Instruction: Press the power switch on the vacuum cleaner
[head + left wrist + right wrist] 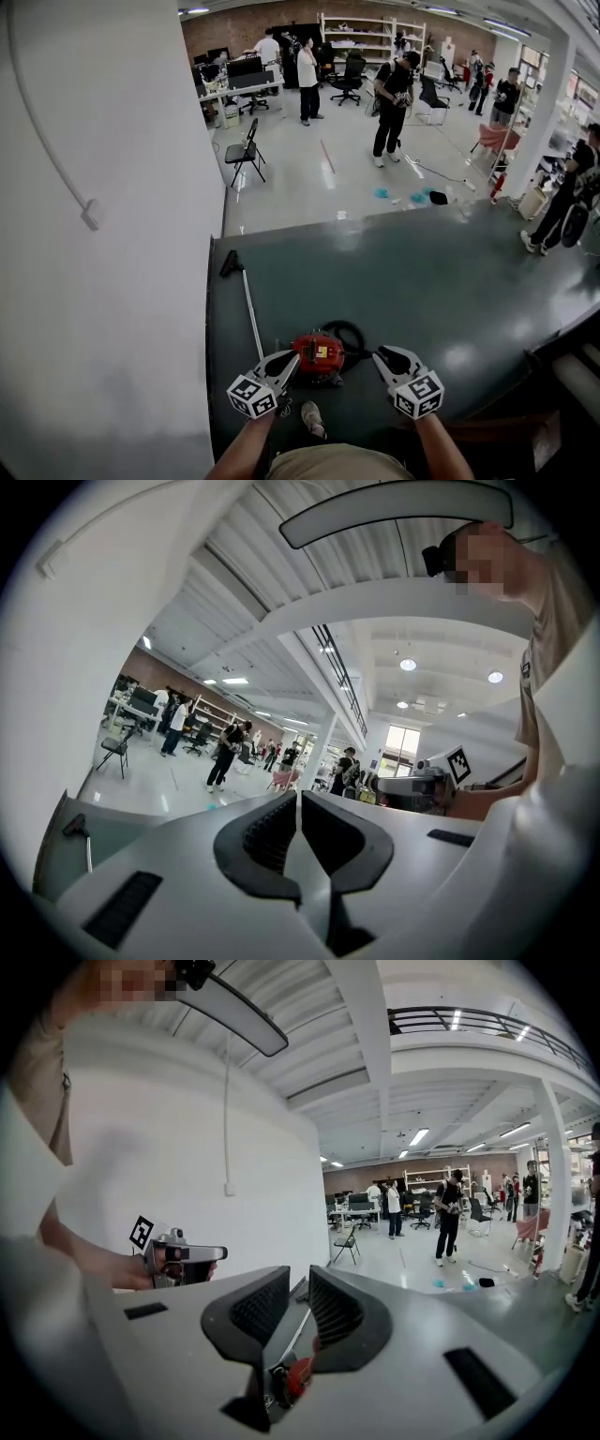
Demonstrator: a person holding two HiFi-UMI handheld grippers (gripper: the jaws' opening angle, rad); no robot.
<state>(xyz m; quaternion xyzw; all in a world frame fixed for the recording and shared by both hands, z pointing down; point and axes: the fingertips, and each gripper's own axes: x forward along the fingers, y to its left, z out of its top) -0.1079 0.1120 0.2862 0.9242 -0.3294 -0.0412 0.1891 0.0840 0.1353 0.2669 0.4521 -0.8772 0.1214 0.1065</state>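
Found the red vacuum cleaner point(319, 354) down on the dark floor point(450, 281), between the two claws — left claw point(292, 361) just to its left, right claw point(379, 356) just to its right. Read the left claw as pinched shut on nothing, the right claw as barely parted and empty. Could not pick out the power switch. Judged the likely slips: pressing the wrong spot, straddling the button with parted tips, or shoving the vacuum cleaner along the floor — toward the hose point(349, 330) looped behind it.
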